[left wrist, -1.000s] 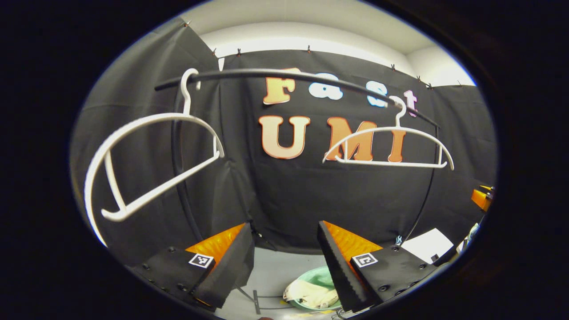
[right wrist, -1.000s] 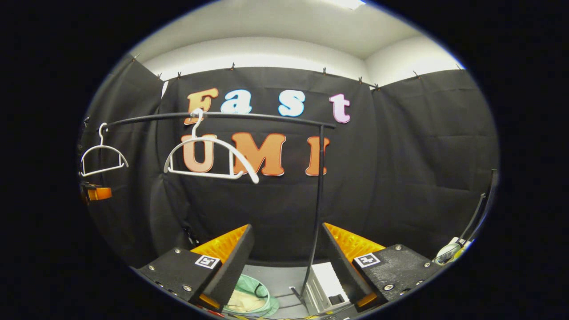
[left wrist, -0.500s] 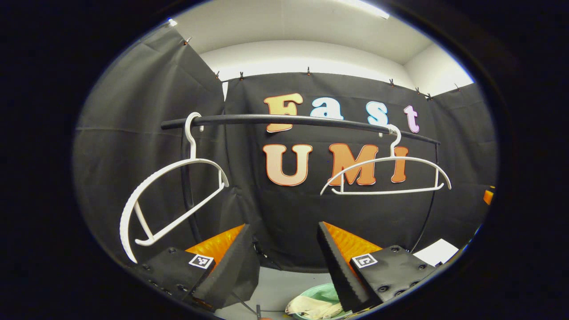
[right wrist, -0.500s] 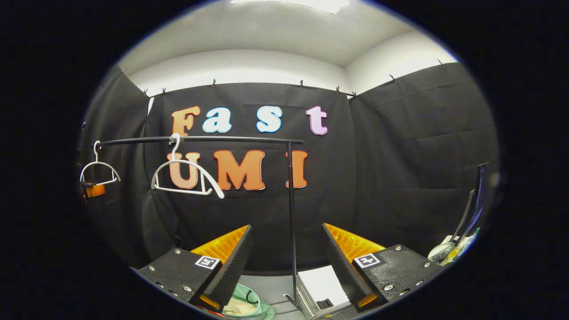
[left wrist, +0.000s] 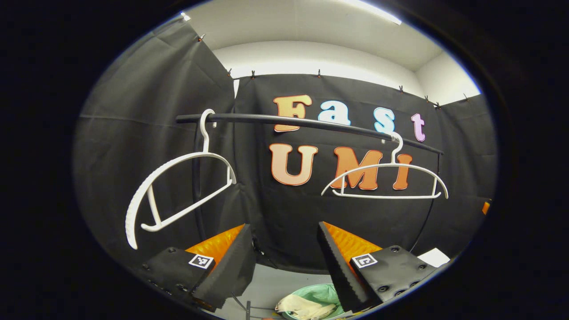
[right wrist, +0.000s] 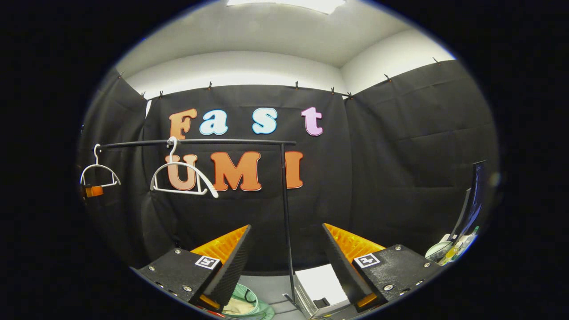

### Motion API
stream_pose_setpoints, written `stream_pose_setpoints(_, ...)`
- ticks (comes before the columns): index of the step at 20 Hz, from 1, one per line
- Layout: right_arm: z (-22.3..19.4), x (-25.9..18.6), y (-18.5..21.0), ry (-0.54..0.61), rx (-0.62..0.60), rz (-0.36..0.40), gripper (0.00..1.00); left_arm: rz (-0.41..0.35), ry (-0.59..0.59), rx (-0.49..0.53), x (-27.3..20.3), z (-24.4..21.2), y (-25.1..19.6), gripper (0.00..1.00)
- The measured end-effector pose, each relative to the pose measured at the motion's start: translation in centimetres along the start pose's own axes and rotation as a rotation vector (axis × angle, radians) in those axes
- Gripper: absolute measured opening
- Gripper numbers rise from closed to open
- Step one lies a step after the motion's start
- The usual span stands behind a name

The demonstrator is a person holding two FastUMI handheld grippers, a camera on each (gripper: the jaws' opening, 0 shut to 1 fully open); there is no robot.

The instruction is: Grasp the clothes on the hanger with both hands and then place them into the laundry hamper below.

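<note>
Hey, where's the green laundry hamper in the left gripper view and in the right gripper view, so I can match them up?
Left gripper view: the green laundry hamper sits at the bottom centre, pale clothes inside, partly behind a finger.
Right gripper view: at the bottom, left of centre, below the finger on that side.
Shared landmark: the black rail carrying two bare white hangers.

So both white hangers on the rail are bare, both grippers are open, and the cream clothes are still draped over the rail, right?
Not quite. The cream clothes lie in the green hamper on the floor, not over the rail, as the left gripper view shows. Both white hangers are bare, and the left gripper and right gripper are open.
</note>
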State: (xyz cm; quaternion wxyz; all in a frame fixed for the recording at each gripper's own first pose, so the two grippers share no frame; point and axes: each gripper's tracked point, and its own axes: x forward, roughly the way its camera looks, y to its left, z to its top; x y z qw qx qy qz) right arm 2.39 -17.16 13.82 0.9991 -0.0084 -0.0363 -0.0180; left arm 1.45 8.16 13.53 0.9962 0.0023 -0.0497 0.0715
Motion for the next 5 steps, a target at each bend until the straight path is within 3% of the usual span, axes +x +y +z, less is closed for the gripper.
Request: stream_pose_setpoints(5, 0.49, 0.77, 1.31, -0.007, 0.004, 0.026, 0.94, 0.019, -0.012, 0.0, -0.45, 0.41, 0.56, 0.97)
